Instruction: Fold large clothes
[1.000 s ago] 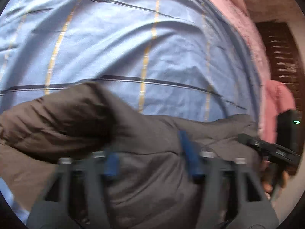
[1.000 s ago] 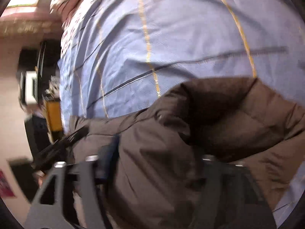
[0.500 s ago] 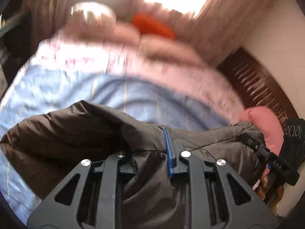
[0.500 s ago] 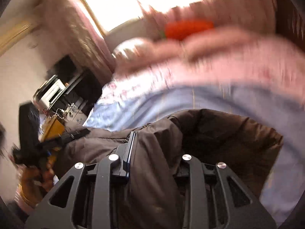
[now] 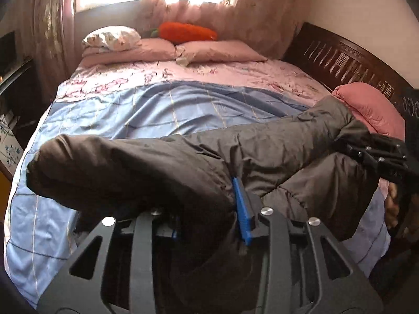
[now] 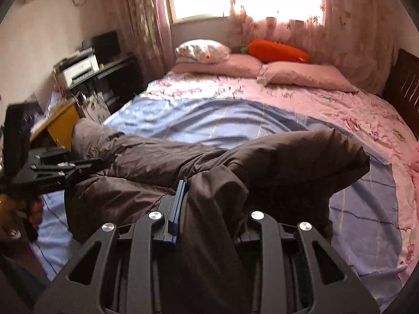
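Observation:
A dark brown padded jacket [image 5: 162,164] hangs stretched between my two grippers above the blue bedspread [image 5: 167,110]. My left gripper [image 5: 209,209] is shut on the jacket's edge; its blue pad [image 5: 242,209] shows against the fabric, the other finger is buried. A sleeve [image 5: 78,167] sticks out to the left. My right gripper [image 6: 207,204] is shut on the jacket [image 6: 262,162] too, with a sleeve [image 6: 327,157] bulging right. Each view shows the other gripper, the right one in the left wrist view [image 5: 379,157] and the left one in the right wrist view [image 6: 52,170], gripping the jacket's far end.
The bed carries pink pillows [image 5: 217,51], a white pillow [image 6: 201,48] and an orange carrot cushion [image 6: 277,51] under a curtained window. A dark wooden headboard [image 5: 345,60] runs along the right. A desk with a printer [image 6: 78,69] stands left of the bed. A pink cushion [image 5: 366,104] lies near the headboard.
Both grippers closed on the jacket and lifted it off the bedspread, tilting up from looking down at the bed to looking across the room. The jacket now hangs stretched between them.

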`<state>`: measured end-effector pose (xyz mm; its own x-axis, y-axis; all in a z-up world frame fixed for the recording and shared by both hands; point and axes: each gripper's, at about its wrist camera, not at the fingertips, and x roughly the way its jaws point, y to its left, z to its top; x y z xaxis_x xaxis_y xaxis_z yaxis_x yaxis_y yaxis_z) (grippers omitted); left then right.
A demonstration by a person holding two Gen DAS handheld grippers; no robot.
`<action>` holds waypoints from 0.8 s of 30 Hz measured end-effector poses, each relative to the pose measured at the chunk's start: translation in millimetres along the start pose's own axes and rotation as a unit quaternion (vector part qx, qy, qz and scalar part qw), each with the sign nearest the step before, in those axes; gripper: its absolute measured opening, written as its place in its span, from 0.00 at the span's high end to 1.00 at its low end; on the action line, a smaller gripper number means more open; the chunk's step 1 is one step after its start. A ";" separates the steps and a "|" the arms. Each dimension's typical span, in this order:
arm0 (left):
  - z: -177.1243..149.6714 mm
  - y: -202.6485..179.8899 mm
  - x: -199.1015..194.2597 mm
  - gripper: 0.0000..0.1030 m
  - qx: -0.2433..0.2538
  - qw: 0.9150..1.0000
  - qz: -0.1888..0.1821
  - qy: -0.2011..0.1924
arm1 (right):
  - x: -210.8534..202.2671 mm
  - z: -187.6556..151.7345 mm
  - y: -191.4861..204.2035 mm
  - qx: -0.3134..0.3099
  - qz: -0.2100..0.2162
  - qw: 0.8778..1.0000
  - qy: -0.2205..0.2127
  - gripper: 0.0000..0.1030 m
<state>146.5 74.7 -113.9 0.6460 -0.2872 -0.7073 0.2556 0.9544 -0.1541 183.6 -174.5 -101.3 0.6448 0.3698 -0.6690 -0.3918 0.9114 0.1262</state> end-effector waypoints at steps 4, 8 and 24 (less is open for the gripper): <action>32.4 10.9 -2.4 0.66 -0.029 0.999 0.012 -0.008 | 6.0 15.8 -11.1 0.042 -0.043 0.997 0.040 0.36; 50.5 14.3 2.8 0.67 -0.037 0.999 0.010 -0.015 | -42.4 -1.0 -8.0 0.052 -0.070 0.996 -0.008 0.18; 34.0 58.6 66.9 0.26 -0.100 0.993 -0.013 0.056 | 47.1 19.4 -84.5 0.122 -0.104 0.985 0.070 0.01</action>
<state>229.1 108.6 -146.7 0.5535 -0.3112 -0.7725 0.1151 0.9472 -0.2991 259.8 -230.6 -129.3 0.5910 0.1566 -0.7913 -0.0801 0.9875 0.1356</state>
